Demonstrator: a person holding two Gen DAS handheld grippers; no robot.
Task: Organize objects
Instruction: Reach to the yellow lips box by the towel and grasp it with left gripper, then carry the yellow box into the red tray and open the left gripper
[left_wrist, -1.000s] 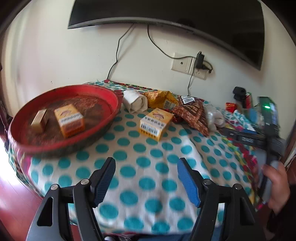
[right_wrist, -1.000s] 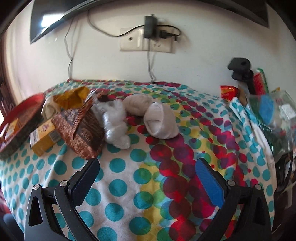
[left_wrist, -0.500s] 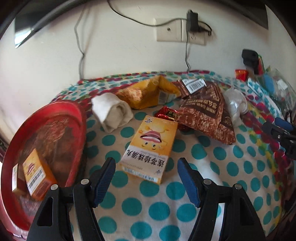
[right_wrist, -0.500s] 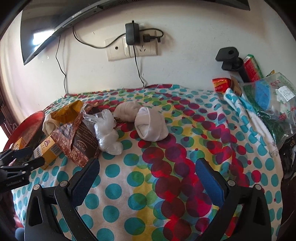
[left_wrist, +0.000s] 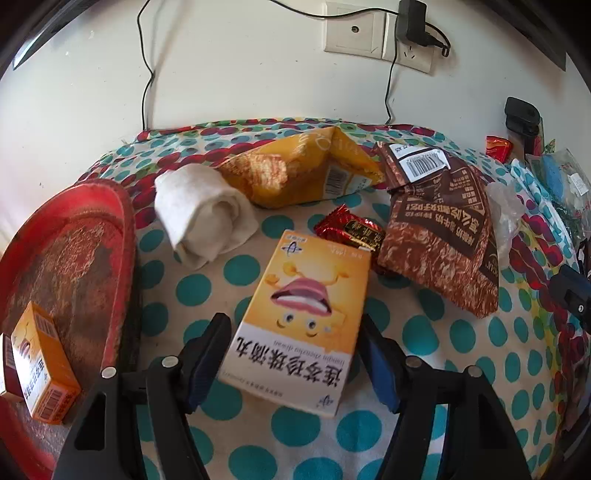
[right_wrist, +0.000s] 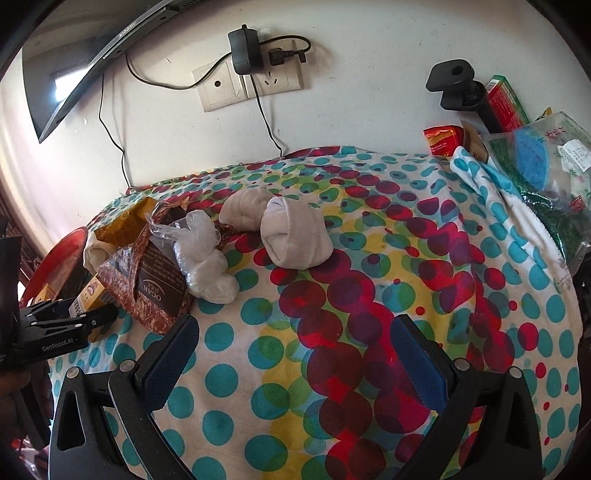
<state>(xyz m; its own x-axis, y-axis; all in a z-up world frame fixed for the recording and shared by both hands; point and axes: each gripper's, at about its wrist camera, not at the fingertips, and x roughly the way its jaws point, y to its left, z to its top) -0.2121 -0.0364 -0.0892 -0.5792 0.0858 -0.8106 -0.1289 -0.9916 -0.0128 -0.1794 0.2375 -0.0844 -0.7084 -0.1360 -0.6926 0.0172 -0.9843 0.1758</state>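
The left gripper (left_wrist: 293, 354) stands spread astride the yellow medicine box (left_wrist: 301, 321), lined up to pinch it, likely for the red tray (left_wrist: 122, 236) at 9 o'clock; the right gripper (right_wrist: 291, 354) hangs spread above bare tablecloth (right_wrist: 369, 295), holding nothing

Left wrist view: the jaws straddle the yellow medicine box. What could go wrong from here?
1. The yellow medicine box lies skewed between the open jaws of the left gripper, so closing may twist it rather than clamp it squarely.
2. The red candy wrapper touches the box's far end and could be dragged along.
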